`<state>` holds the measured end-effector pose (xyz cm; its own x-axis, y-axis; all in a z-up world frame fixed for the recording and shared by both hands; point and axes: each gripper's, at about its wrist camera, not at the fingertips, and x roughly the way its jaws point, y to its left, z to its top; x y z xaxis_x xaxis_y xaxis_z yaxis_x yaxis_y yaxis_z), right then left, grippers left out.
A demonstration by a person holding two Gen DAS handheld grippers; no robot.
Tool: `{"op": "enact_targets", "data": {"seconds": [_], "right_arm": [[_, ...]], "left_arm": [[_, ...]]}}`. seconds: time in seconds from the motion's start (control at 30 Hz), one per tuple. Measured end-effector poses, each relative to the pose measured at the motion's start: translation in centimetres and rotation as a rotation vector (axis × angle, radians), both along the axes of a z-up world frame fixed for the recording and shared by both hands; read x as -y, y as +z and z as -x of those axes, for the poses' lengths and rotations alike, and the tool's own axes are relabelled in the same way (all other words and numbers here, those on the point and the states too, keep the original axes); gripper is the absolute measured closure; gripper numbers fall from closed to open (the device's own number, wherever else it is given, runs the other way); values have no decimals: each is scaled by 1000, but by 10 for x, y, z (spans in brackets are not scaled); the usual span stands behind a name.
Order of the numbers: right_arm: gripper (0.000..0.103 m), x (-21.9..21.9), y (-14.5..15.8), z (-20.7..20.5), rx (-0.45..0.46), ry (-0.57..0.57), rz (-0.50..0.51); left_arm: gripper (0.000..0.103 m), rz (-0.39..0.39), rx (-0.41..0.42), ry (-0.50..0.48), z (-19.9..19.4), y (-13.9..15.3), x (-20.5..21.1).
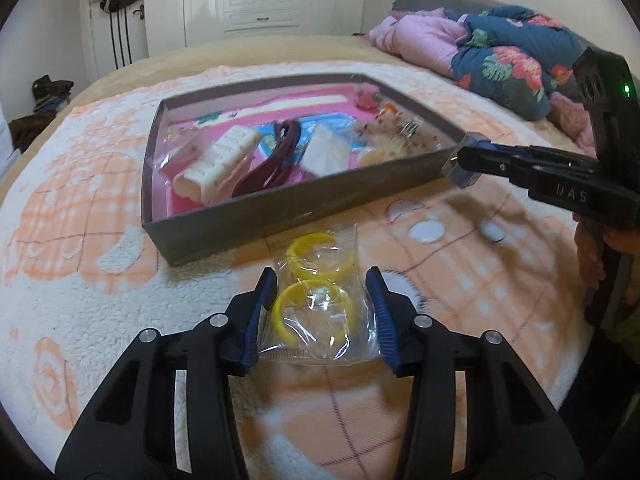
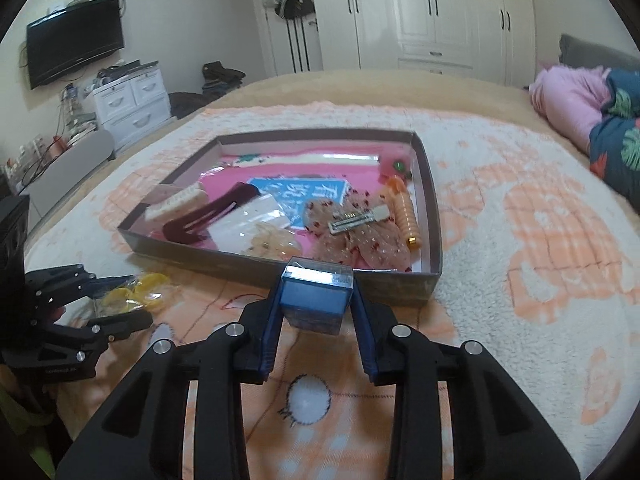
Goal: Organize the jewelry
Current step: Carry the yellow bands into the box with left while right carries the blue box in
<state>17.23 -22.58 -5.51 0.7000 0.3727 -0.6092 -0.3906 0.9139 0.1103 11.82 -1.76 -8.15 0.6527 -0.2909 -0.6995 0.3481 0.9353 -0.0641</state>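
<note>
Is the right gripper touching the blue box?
Touching. The right wrist view shows the right gripper with both fingers pressed against the sides of the blue box, holding it clear of the bed.

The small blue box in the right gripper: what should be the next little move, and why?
Probably carry the blue box forward over the near wall of the tray and release it inside. The right gripper already clamps it just short of that wall.

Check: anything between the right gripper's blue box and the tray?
Only the tray's near wall. The right gripper holds the blue box just outside it, about rim height; inside, hair clips crowd that corner.
</note>
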Motion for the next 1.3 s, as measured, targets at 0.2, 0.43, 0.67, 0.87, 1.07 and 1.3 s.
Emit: {"op": "enact_targets", "data": {"seconds": [0.2,0.43,0.67,0.87,1.07,1.3], "right_arm": [[72,12,25,8,71,-22,-15],[72,15,47,2,146,-56,-6],[72,16,55,-11,182,-69,23],[72,17,44,-31,162,-85,35],[72,14,21,-46,116,-96,46],[72,5,-1,-54,55,-88,55]], "left_arm": [[66,71,107,-10,2,42,2],[66,121,194,16,-22,74,6],[66,130,212,23,-47,81,16],[66,126,172,38,-76,66,22],[66,122,133,38,-91,50,27],[65,119,95,33,-100,35,31]]}}
